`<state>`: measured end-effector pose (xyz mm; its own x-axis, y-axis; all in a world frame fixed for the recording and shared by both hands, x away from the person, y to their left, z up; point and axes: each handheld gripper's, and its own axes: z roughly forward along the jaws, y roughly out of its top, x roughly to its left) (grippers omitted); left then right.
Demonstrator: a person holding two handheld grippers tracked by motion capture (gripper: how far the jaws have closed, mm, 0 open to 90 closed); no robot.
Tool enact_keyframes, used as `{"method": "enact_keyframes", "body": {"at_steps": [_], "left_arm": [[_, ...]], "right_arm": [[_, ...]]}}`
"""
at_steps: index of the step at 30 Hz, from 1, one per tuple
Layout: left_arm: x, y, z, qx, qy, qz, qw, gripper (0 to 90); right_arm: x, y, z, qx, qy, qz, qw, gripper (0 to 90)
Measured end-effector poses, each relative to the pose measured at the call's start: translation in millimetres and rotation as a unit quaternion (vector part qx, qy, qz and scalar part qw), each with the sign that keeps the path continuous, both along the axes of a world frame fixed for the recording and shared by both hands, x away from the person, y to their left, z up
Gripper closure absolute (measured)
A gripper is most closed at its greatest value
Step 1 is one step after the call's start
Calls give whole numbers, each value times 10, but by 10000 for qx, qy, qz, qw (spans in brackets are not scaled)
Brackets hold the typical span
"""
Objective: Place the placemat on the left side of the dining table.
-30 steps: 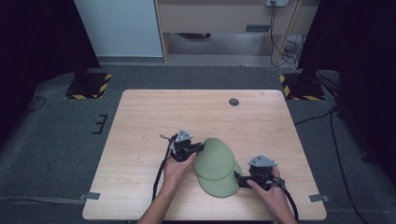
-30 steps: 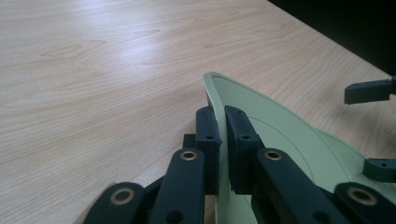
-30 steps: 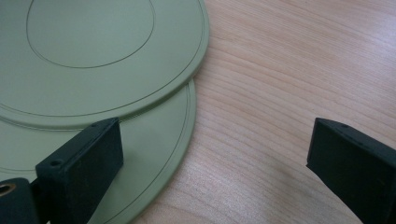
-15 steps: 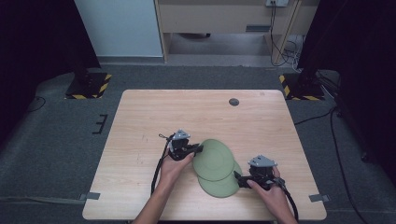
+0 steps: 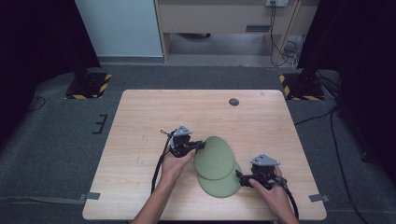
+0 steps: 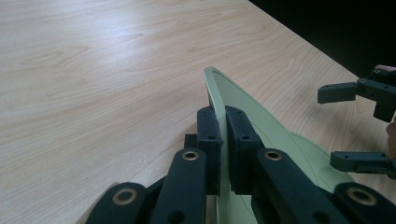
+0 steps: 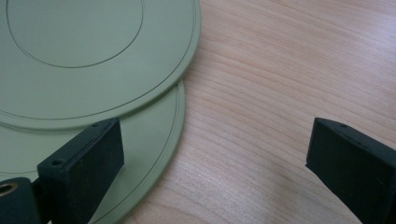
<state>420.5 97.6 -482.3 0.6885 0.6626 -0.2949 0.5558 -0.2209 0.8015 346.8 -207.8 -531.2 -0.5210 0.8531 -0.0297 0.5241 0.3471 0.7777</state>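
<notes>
Seen from high: two green plates, upper plate point(image 5: 214, 157) overlapping lower plate point(image 5: 223, 184) on the surface point(image 5: 140, 135); left gripper point(image 6: 223, 140) view: fingers clenched on upper rim, possibly slipping; right gripper point(image 7: 215, 154) view: fingers released, apart.

The upper green plate point(image 5: 214, 156), pinched at its rim between the left gripper point(image 5: 198, 145)'s jaws, now sits farther up the table than a second ago, uncovering more of the lower green plate point(image 5: 224, 185) before the right gripper point(image 5: 239, 177)'s spread jaws.
</notes>
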Motion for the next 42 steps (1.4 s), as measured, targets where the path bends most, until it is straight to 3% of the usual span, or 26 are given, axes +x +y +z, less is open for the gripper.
{"method": "enact_keyframes", "body": {"at_steps": [12,33,42], "left_arm": [[-24,-15,152,36,-90,-42,9999,853],[-11,19,428,-137,-274,-64,9995,854],[4,70,500,-87,-357,3,9993,854]], "right_arm": [[16,-75,19,82,24,-147,9999,44],[33,-152,33,135,28,-278,9995,46],[35,-161,31,128,16,-290,9995,46]]}}
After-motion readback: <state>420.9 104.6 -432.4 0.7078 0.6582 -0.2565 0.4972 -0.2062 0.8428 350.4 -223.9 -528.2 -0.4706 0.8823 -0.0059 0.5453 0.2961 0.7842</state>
